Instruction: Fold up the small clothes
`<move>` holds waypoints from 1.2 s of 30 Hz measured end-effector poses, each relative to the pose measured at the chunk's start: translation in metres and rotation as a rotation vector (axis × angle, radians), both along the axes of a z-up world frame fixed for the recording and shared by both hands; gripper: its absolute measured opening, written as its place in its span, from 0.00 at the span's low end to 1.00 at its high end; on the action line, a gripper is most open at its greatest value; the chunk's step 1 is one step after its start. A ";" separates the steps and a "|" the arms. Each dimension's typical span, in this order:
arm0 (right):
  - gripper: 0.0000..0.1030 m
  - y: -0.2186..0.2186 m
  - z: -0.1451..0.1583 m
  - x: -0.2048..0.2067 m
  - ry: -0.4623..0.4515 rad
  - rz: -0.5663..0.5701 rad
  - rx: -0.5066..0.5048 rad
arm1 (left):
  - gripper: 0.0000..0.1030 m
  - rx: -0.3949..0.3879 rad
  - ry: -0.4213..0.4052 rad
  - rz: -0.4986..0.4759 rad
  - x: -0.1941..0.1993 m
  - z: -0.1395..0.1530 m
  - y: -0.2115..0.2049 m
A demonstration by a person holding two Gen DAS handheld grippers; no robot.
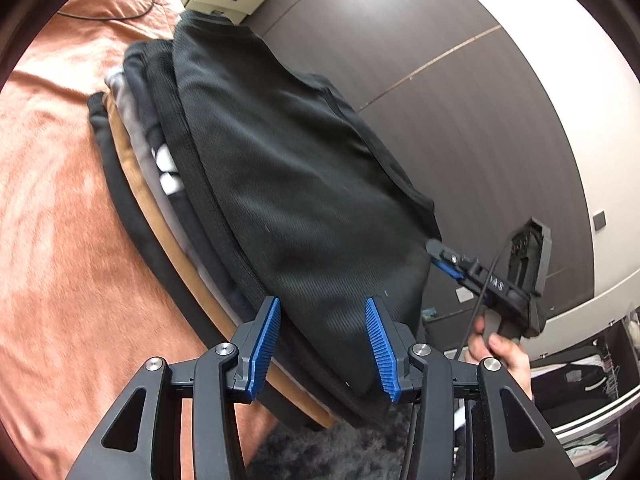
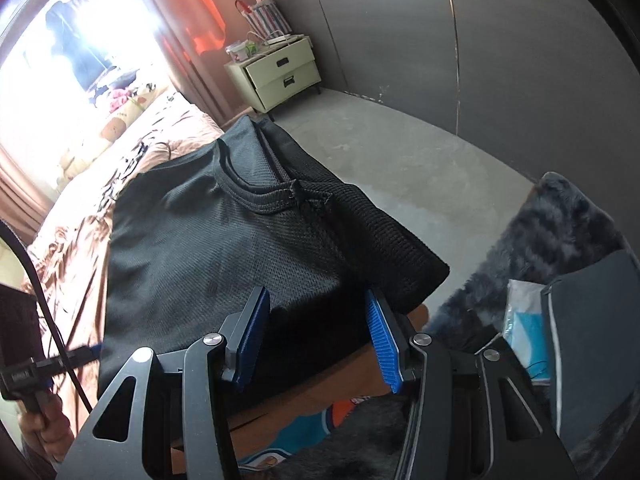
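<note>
A folded black mesh shirt (image 1: 304, 184) lies on top of a stack of folded clothes (image 1: 152, 160) at the edge of a bed. My left gripper (image 1: 324, 344) is open, its blue pads either side of the shirt's near edge without closing on it. My right gripper (image 2: 316, 340) is open too, at the shirt's (image 2: 208, 248) near right corner, below the collar (image 2: 256, 196). The right gripper also shows in the left wrist view (image 1: 444, 256), at the shirt's far corner. The left gripper shows in the right wrist view (image 2: 86, 354), at the shirt's left edge.
The orange-brown bedspread (image 1: 60, 208) spreads to the left of the stack. A pale nightstand (image 2: 280, 72) stands by the dark wall. A grey fluffy rug (image 2: 552, 232) lies on the concrete floor (image 2: 400, 152). An open suitcase (image 1: 584, 380) with clothes is at the right.
</note>
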State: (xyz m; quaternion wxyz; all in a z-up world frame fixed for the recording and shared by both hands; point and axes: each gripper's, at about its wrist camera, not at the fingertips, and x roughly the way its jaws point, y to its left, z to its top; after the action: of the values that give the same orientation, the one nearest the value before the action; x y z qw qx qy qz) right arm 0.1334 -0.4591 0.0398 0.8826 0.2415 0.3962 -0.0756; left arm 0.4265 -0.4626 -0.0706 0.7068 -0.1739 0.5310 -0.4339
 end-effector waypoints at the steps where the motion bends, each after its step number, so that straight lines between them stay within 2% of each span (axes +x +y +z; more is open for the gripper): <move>1: 0.46 0.000 -0.004 -0.001 -0.001 0.000 0.011 | 0.44 -0.001 0.002 -0.003 -0.003 -0.001 -0.001; 2: 0.45 -0.002 -0.005 0.000 -0.004 -0.003 0.021 | 0.40 -0.008 0.008 -0.006 -0.006 -0.001 -0.003; 3: 0.36 -0.004 -0.007 0.000 -0.007 -0.005 0.025 | 0.36 -0.010 0.015 -0.007 -0.008 -0.003 -0.004; 4: 0.27 -0.006 -0.008 0.001 -0.005 -0.008 0.021 | 0.20 -0.004 0.022 -0.008 -0.010 -0.004 -0.006; 5: 0.14 -0.006 -0.009 0.001 0.003 -0.016 0.012 | 0.08 -0.002 0.029 -0.016 -0.013 -0.005 -0.008; 6: 0.08 -0.007 -0.010 0.001 0.010 -0.026 0.008 | 0.08 -0.005 0.033 -0.021 -0.017 -0.005 -0.010; 8: 0.04 -0.007 -0.007 0.001 0.002 -0.033 0.004 | 0.07 -0.010 0.031 -0.028 -0.022 -0.004 -0.013; 11: 0.04 -0.003 -0.001 -0.005 -0.009 -0.053 -0.024 | 0.06 -0.025 0.044 -0.046 -0.028 -0.003 -0.020; 15: 0.04 0.008 0.000 -0.011 0.022 -0.048 -0.045 | 0.07 0.023 0.038 -0.051 -0.033 -0.003 -0.028; 17: 0.05 0.013 0.004 -0.015 0.036 -0.054 -0.054 | 0.13 0.021 0.045 -0.047 -0.034 -0.002 -0.026; 19: 0.14 0.017 0.007 -0.021 0.022 -0.044 -0.036 | 0.23 0.020 0.035 -0.041 -0.035 0.003 -0.019; 21: 0.48 0.015 0.012 -0.025 0.012 -0.051 -0.036 | 0.31 0.023 0.015 -0.031 -0.037 0.010 -0.014; 22: 0.54 0.018 0.016 -0.030 -0.001 -0.057 -0.041 | 0.33 0.023 0.004 -0.027 -0.039 0.014 -0.011; 24: 0.56 0.022 0.020 -0.039 -0.026 -0.058 -0.041 | 0.37 0.026 -0.025 -0.022 -0.044 0.025 -0.004; 28: 0.57 0.037 0.030 -0.056 -0.048 -0.042 -0.051 | 0.50 0.050 -0.107 -0.015 -0.058 0.048 0.013; 32: 0.82 0.052 0.039 -0.078 -0.084 -0.033 -0.059 | 0.70 0.066 -0.185 0.022 -0.072 0.072 0.033; 33: 0.85 0.055 0.041 -0.082 -0.093 -0.036 -0.067 | 0.73 0.073 -0.211 0.035 -0.077 0.077 0.038; 34: 0.86 0.060 0.045 -0.088 -0.102 -0.038 -0.075 | 0.81 0.085 -0.242 0.048 -0.082 0.083 0.044; 35: 0.91 0.066 0.049 -0.094 -0.110 -0.035 -0.082 | 0.90 0.103 -0.270 0.059 -0.087 0.088 0.048; 36: 0.98 0.072 0.053 -0.100 -0.117 -0.034 -0.093 | 0.94 0.120 -0.301 0.073 -0.092 0.093 0.054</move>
State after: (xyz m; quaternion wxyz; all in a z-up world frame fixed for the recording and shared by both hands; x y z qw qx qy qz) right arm 0.0332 -0.3869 0.0924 0.9132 0.2110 0.3357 -0.0945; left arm 0.3342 -0.4085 0.0226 0.8027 -0.0836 0.4374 -0.3967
